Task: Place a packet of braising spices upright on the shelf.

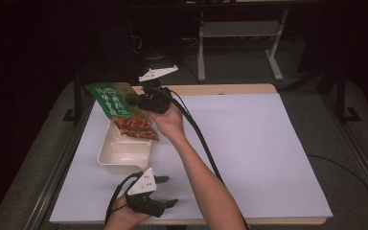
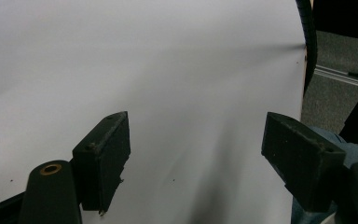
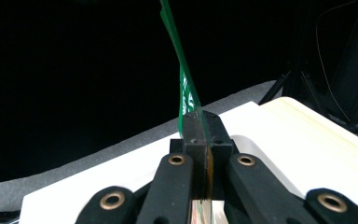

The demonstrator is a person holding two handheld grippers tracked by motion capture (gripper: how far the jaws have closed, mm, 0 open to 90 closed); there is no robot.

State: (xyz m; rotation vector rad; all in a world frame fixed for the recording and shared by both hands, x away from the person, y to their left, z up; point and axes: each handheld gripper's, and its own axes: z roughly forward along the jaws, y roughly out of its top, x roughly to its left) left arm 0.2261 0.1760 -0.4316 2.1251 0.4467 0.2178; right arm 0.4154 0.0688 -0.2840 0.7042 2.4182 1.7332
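A snack packet (image 1: pixel 120 108) with a green printed top and a reddish lower part hangs over the far end of a cream rectangular box (image 1: pixel 123 148). My right gripper (image 1: pixel 135 101) is shut on the packet near its middle, at the left of the table's far side. In the right gripper view the jaws are pressed together on the green edge of the packet (image 3: pixel 185 95), which rises above them. My left gripper (image 1: pixel 165 190) is open near the table's front edge, just in front of the box, with nothing between its fingers (image 2: pixel 103 156).
A white sheet (image 1: pixel 249 143) covers the wooden table, with wide free room to the right of the box. The right gripper's black cable (image 1: pixel 199 134) trails along the forearm. Dark floor and a white table frame (image 1: pixel 239 33) lie beyond the far edge.
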